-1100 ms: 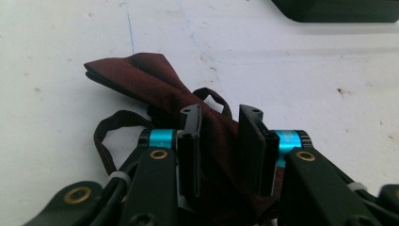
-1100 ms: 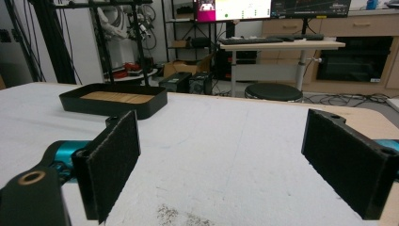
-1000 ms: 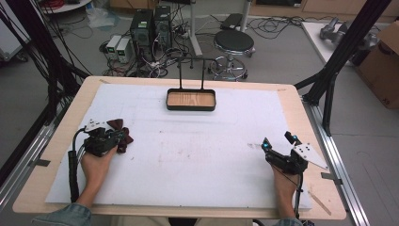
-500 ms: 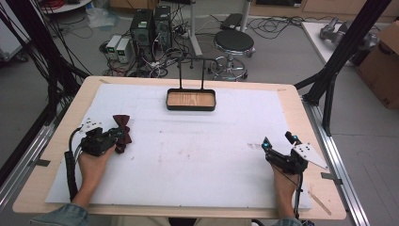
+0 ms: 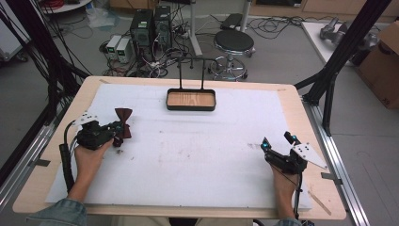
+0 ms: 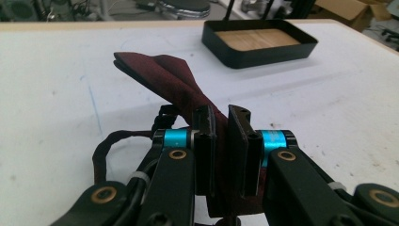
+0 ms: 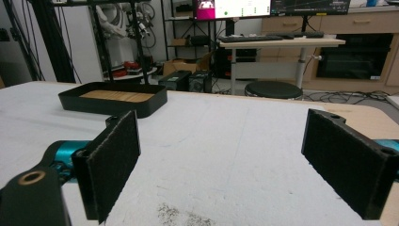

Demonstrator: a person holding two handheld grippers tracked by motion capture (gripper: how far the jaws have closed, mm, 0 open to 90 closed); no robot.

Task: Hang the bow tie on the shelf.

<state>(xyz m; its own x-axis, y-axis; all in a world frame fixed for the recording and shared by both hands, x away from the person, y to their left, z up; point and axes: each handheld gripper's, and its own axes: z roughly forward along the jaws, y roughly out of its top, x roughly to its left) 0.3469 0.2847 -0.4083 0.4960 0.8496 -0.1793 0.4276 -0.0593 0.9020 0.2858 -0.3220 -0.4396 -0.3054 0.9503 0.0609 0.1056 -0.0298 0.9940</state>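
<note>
- Dark red bow tie was clamped between the left gripper jaws — its strap looping beneath in the left gripper view.
- From above, the right gripper rested near the table edge, jaws wide apart, well away from the black tray.

A black stool is standing on the floor well beyond the right gripper, computer towers sitting left of the stool, a cardboard box lying far right.

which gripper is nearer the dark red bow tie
Left. The left gripper is shut on the bow tie at the table's left side; the right gripper sits open far across, near the right edge.
</note>
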